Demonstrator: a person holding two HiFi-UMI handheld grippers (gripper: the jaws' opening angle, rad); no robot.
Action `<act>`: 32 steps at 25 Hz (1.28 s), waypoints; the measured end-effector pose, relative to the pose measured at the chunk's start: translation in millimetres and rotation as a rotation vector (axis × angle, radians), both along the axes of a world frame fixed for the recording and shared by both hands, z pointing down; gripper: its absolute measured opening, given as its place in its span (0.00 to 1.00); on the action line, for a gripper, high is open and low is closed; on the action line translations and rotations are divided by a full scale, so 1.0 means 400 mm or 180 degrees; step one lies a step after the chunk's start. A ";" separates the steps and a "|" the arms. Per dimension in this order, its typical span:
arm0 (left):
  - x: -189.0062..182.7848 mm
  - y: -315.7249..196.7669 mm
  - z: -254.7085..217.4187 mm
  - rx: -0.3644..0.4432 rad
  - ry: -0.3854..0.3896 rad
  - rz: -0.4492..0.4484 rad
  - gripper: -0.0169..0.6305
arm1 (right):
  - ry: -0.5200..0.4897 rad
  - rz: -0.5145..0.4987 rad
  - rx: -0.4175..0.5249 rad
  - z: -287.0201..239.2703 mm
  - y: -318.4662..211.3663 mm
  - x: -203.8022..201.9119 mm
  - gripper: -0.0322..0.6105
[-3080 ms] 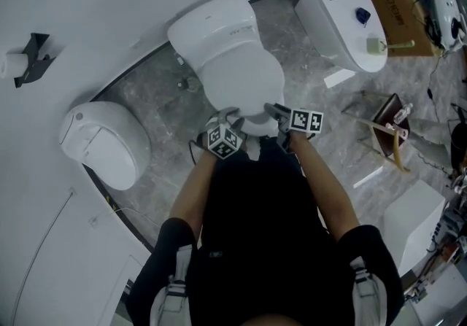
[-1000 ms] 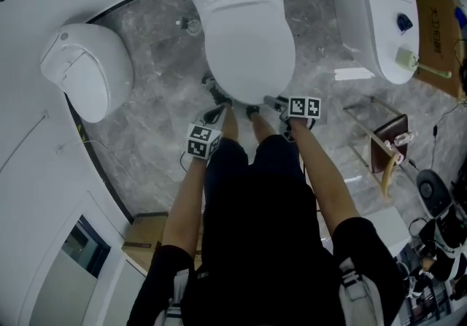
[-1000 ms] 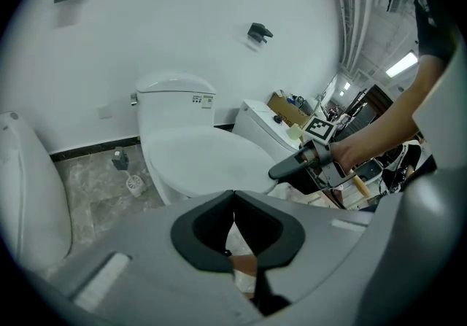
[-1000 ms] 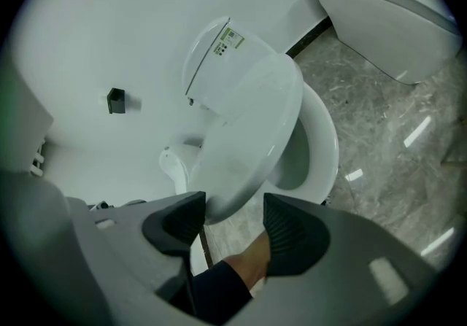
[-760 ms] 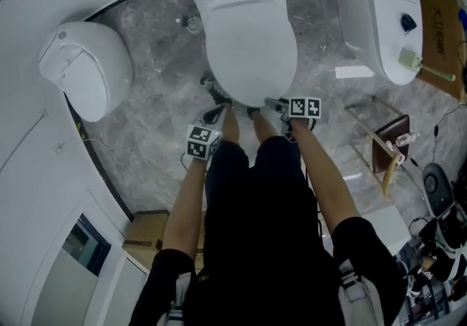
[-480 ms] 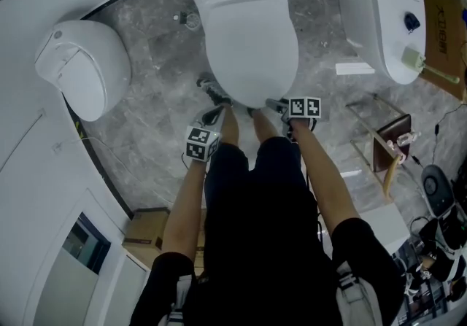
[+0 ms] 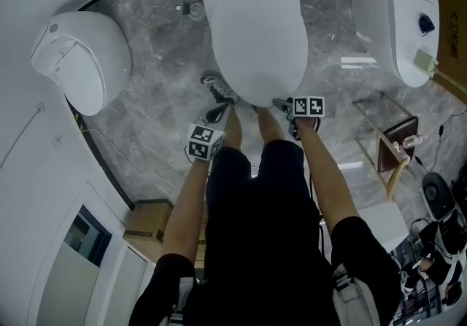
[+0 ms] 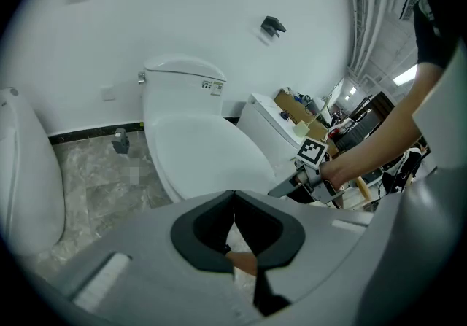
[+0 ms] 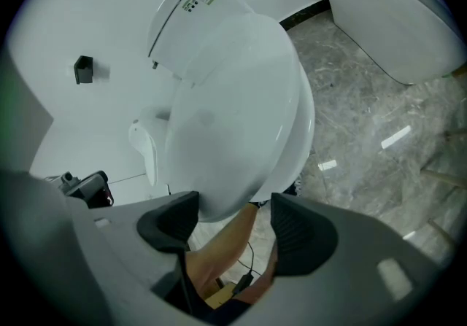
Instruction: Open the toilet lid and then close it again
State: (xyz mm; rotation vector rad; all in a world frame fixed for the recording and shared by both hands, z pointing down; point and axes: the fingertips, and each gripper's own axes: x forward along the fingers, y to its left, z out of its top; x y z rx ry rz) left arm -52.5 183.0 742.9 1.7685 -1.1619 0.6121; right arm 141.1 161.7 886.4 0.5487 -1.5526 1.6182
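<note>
The white toilet stands straight ahead with its lid lying closed. My left gripper hangs shut and empty just below and left of the lid's front edge; in the left gripper view its pads meet with nothing between them and the lid stretches beyond. My right gripper sits at the front right of the bowl. Its jaws have just been opening and stand wide; the lid's front edge shows in the gap, touched by neither pad.
A second toilet stands at the left and a third at the right. The person's legs and a shoe are right before the bowl. A wooden stand is on the marble floor at the right, a cardboard box lower left.
Three seconds ago both grippers were at the lid's front edge. Over the last second both have sunk a little in front of the bowl. The lid stays closed.
</note>
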 end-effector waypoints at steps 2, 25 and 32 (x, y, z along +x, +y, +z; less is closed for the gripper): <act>-0.010 0.003 0.012 -0.0002 0.0004 -0.0001 0.04 | 0.0082 -0.0055 -0.0010 0.026 0.008 0.006 0.54; -0.046 0.034 0.166 -0.0122 0.0182 -0.0086 0.04 | 0.0640 -0.0304 0.0062 0.243 0.041 0.025 0.54; -0.063 0.047 0.187 -0.0175 0.0147 -0.0062 0.04 | 0.0596 -0.0274 0.0078 0.269 0.039 0.025 0.54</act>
